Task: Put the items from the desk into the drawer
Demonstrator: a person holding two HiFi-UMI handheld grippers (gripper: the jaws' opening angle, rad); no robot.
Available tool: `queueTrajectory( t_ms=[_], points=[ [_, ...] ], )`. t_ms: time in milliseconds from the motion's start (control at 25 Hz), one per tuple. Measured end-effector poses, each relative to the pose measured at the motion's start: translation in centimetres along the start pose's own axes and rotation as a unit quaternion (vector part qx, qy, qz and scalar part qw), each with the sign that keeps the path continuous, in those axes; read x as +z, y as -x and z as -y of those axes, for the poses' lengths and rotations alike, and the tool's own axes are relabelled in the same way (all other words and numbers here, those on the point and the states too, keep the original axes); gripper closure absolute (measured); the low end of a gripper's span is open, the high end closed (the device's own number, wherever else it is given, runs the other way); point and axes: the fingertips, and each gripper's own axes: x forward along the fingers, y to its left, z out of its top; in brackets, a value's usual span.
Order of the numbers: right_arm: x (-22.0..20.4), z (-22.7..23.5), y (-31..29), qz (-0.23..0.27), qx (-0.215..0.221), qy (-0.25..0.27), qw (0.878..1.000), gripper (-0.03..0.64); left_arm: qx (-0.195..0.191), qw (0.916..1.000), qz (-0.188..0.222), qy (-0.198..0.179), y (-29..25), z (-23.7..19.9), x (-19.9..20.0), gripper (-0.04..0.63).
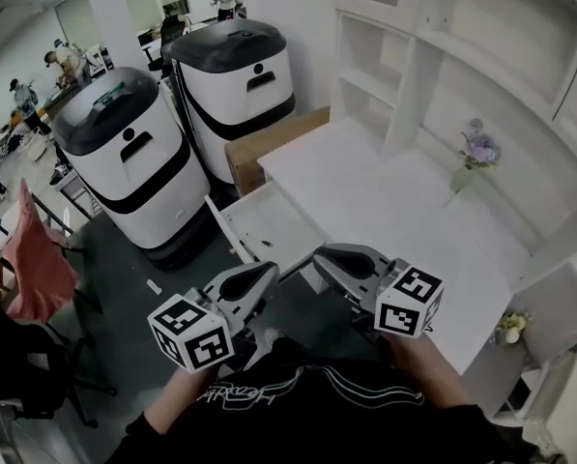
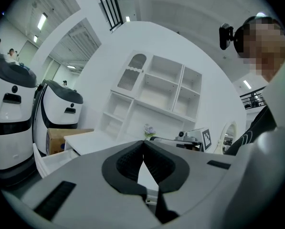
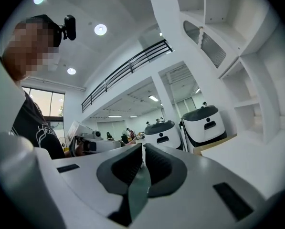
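A white desk (image 1: 365, 187) with shelves above it stands ahead of me. Its drawer (image 1: 269, 222) is pulled out to the left front, and its inside looks bare. A small vase of purple flowers (image 1: 474, 153) is the only item I see on the desk top; it also shows far off as the vase (image 2: 148, 130) in the left gripper view. My left gripper (image 1: 269, 273) and right gripper (image 1: 319, 255) are held close to my body, below the drawer's front. Both are shut with nothing between the jaws, as seen at the left gripper (image 2: 143, 142) and right gripper (image 3: 143, 147).
Two large white-and-black machines (image 1: 124, 162) (image 1: 240, 71) stand left of the desk, with a cardboard box (image 1: 274, 143) beside the desk's end. A red chair (image 1: 32, 259) is at far left. A second small flower pot (image 1: 510, 327) sits low at right. People work in the far background.
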Motion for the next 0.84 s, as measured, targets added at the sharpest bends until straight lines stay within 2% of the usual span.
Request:
queueTrajectory(
  t_ms=[160,840],
  points=[
    [0.7,-0.4,1.2,0.010,-0.009,0.002,1.000,0.561,-0.009,0.9998,0.010,-0.011,0.3,1.2,0.7,0.575],
    [-0.1,-1.2,2.4,0.019,-0.009,0.007,1.000,0.561,0.006,0.9995,0.020,-0.023,0.1,2.0,0.1,0.575]
  ],
)
